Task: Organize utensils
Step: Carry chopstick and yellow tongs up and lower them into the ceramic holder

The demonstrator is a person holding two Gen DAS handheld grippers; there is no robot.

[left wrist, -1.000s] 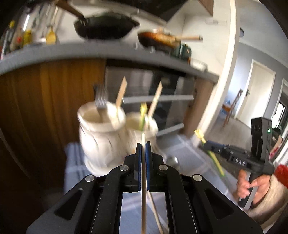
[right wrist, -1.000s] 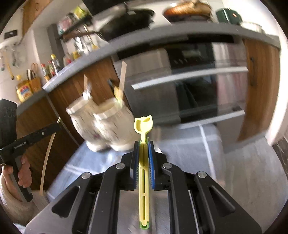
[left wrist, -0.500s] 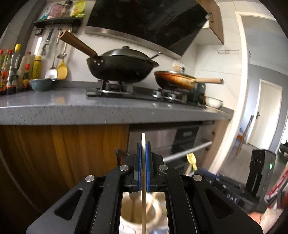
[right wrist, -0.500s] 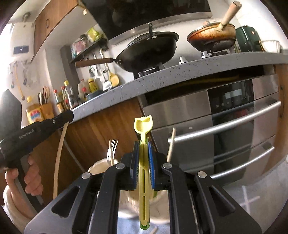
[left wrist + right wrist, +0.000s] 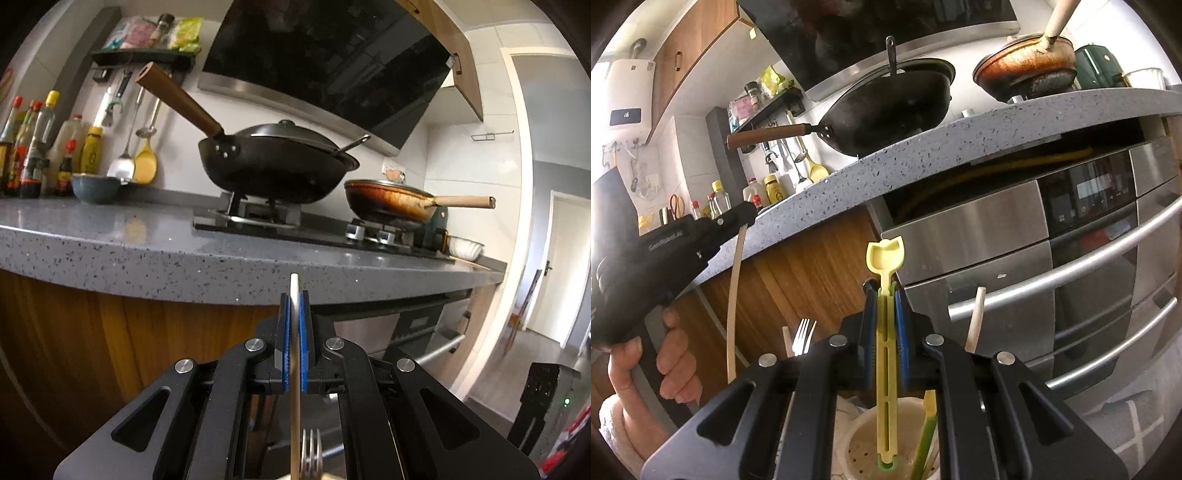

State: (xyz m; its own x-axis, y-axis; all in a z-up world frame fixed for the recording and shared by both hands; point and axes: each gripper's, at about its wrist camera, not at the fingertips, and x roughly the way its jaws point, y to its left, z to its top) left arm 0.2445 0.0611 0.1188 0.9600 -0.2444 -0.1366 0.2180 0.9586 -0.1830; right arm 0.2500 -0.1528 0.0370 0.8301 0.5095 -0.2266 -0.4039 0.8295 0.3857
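Below, two hand-held grippers, each with its jaws closed on one utensil, in front of a kitchen counter. Left gripper (image 5: 294,341): jaws pressed tight on a thin pale wooden stick (image 5: 294,369), which stands upright between the blue pads (image 5: 283,343), its tip rising just above them and its length running down out of the frame. In the right wrist view the same stick (image 5: 734,306) hangs in a long curve from the left gripper (image 5: 748,214), whose handle is held by a hand (image 5: 661,363) in a pale sleeve. Right gripper (image 5: 887,325): jaws closed on a slotted yellow utensil (image 5: 886,369) with a small scoop-shaped head; the head stands above the pads, the green-tipped lower end hangs over the mouth of a cream holder (image 5: 871,443) directly beneath. Beside that end, a green-and-yellow stem (image 5: 925,432) leans in the holder. A metal fork (image 5: 802,338) stands tines-up to the left behind the gripper, and another pale stick (image 5: 974,319) rises to the right; their bases are hidden. Fork tines (image 5: 310,454) also show at the bottom of the left wrist view. Background: a grey speckled surface (image 5: 147,258) carrying a black wok (image 5: 277,170) and a brown pan (image 5: 388,201), with a steel oven (image 5: 1052,258) below.
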